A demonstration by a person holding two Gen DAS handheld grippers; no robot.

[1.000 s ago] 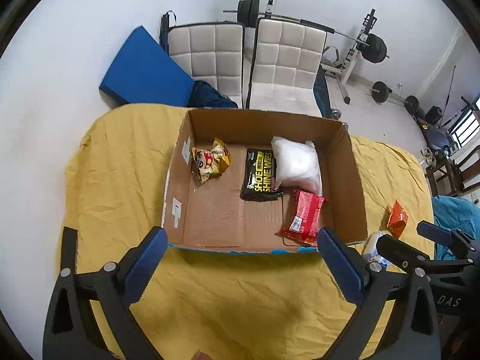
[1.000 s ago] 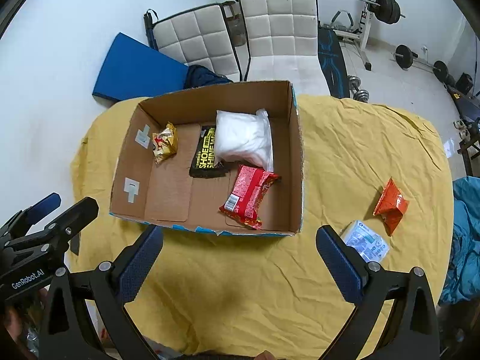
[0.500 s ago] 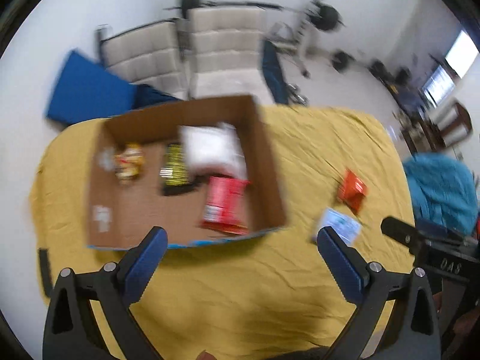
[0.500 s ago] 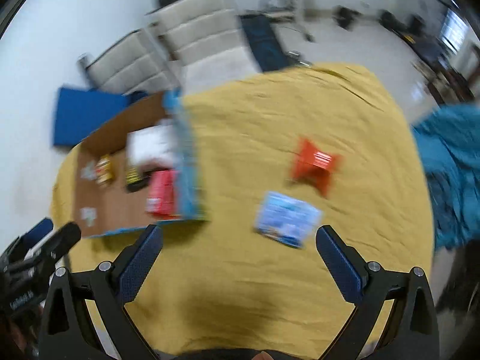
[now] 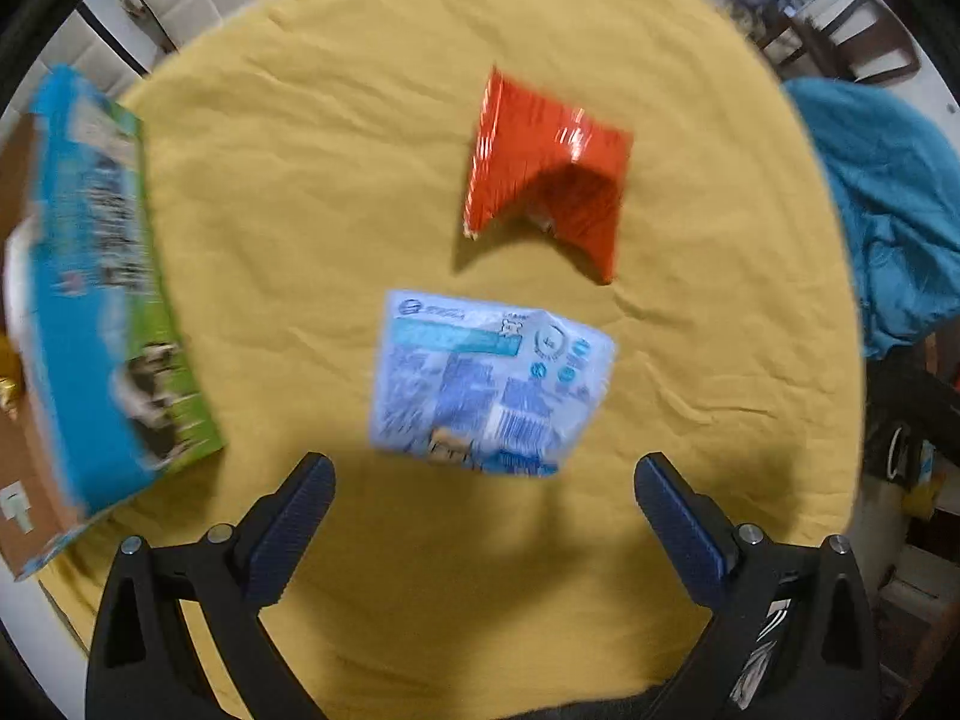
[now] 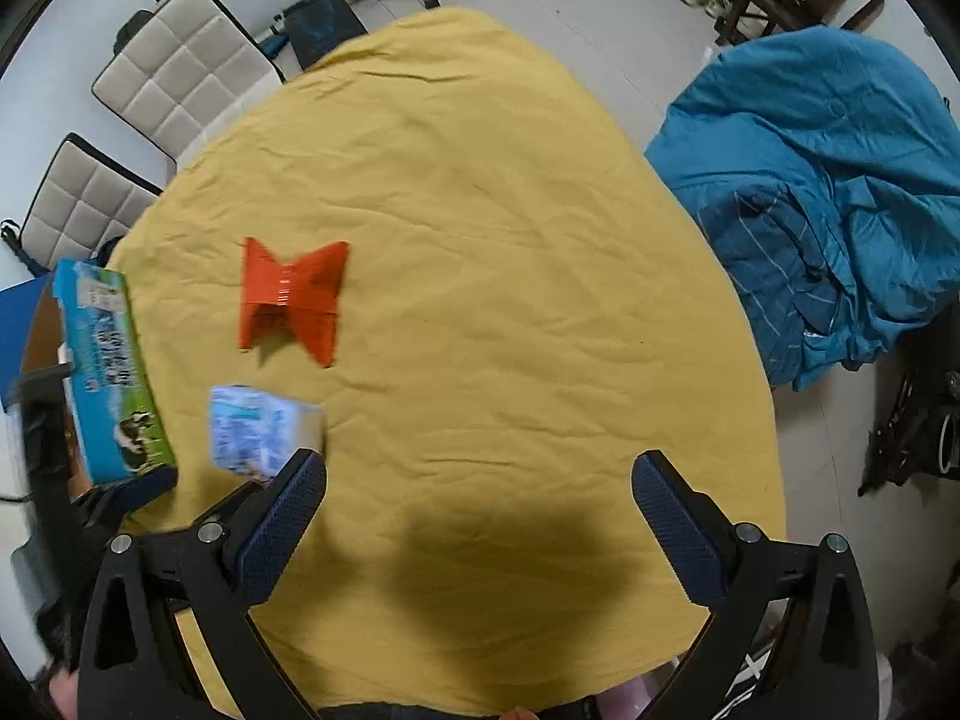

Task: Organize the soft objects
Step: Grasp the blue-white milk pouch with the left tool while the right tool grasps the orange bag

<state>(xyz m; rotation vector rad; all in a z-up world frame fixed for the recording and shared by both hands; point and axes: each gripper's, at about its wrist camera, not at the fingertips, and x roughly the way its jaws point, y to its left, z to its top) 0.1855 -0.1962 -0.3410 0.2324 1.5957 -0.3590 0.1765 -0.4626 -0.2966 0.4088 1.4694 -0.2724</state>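
Yellow cloth point(image 6: 480, 240) covered table; two padded white chairs point(image 6: 174, 60) stood behind; teal blanket point(image 6: 828, 180) lay heaped beside; grey tiled floor point(image 6: 570, 0).

A wrinkled yellow cloth-covered table point(image 6: 510, 276) is seen carrying an orange packet point(image 6: 292, 299) at 10 o'clock, a blue-white printed packet point(image 6: 258, 429) near it at 8 o'clock, and a blue-green printed cardboard box point(image 6: 111, 372) at the 9 o'clock edge.

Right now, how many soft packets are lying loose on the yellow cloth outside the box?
2. The orange packet lies farther out; the pale blue packet lies just ahead of the left gripper. More may sit hidden inside the box.
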